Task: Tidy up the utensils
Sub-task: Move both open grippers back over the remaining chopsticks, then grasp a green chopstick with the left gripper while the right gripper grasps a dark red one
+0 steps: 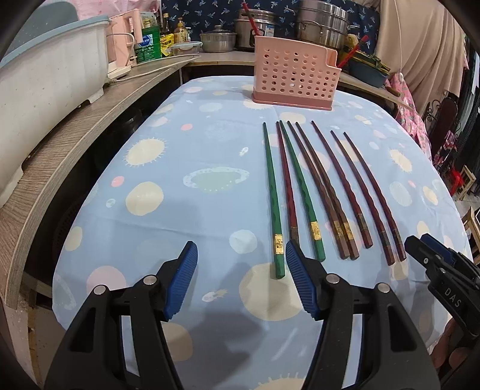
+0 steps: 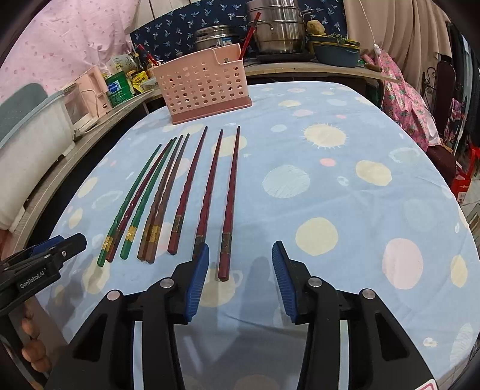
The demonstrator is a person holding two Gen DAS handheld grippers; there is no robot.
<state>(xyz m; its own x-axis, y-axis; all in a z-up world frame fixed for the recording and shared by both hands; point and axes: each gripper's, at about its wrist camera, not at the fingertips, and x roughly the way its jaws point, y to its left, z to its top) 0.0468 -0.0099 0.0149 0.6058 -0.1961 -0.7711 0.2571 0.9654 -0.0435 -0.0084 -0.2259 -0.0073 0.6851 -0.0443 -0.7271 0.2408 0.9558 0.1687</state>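
Several chopsticks lie side by side on the blue patterned tablecloth point(image 1: 180, 144), tips toward a pink perforated utensil holder point(image 1: 292, 76) at the far end. Two are green point(image 1: 273, 195), the others dark red or brown point(image 1: 339, 183). My left gripper point(image 1: 241, 252) is open and empty above the cloth, its right finger by the thick end of the leftmost green chopstick. My right gripper point(image 2: 240, 253) is open and empty, with the rightmost red chopstick's point(image 2: 229, 198) thick end between its fingers. The holder point(image 2: 204, 85) and green chopsticks point(image 2: 130, 201) also show in the right wrist view.
A wooden counter point(image 1: 69, 141) with a large white tub point(image 1: 45, 81) runs along the left. Steel pots point(image 1: 322, 24), bottles and a pink appliance point(image 1: 123, 45) stand behind the table. Each gripper shows in the other's view, the right one point(image 1: 432, 261) and the left one point(image 2: 60, 249).
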